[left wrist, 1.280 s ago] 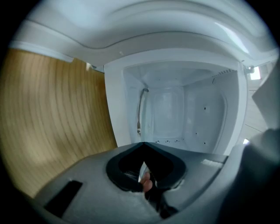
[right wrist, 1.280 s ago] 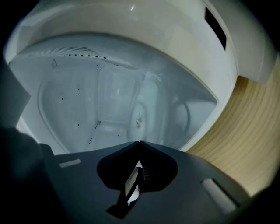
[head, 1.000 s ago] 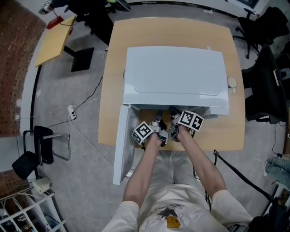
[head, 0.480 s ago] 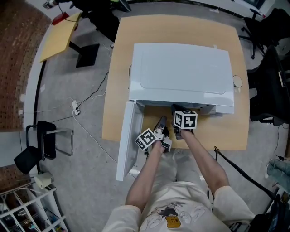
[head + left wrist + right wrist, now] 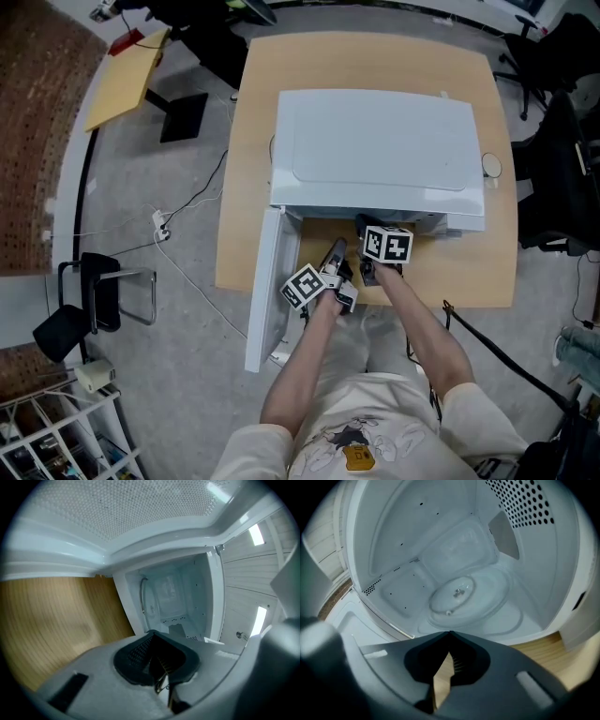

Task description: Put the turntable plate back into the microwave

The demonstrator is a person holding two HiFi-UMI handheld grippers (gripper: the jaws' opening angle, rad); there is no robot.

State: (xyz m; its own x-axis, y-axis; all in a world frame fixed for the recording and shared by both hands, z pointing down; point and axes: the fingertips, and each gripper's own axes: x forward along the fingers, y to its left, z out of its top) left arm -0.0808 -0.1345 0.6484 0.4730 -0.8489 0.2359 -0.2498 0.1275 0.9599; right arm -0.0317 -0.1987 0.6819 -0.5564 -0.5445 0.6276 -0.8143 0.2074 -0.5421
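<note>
**Plate on cavity floor; both grippers empty**

Right gripper (image 5: 449, 632): jaws fully together with nothing between them, having finished closing within the last second. It sits at the cavity mouth, angled down toward the floor.

Left gripper (image 5: 151, 631): jaws likewise together and empty. Since a second ago it has drawn back a little from the opening, over the table (image 5: 246, 187) edge beside the open door (image 5: 266, 281).

Turntable plate (image 5: 464, 595): lies flat on the floor of the microwave (image 5: 375, 150), centred over the hub and apart from both grippers.

Judgement: the plate appears placed and released. What remains is likely withdrawing the right gripper, and perhaps shutting the door
</note>
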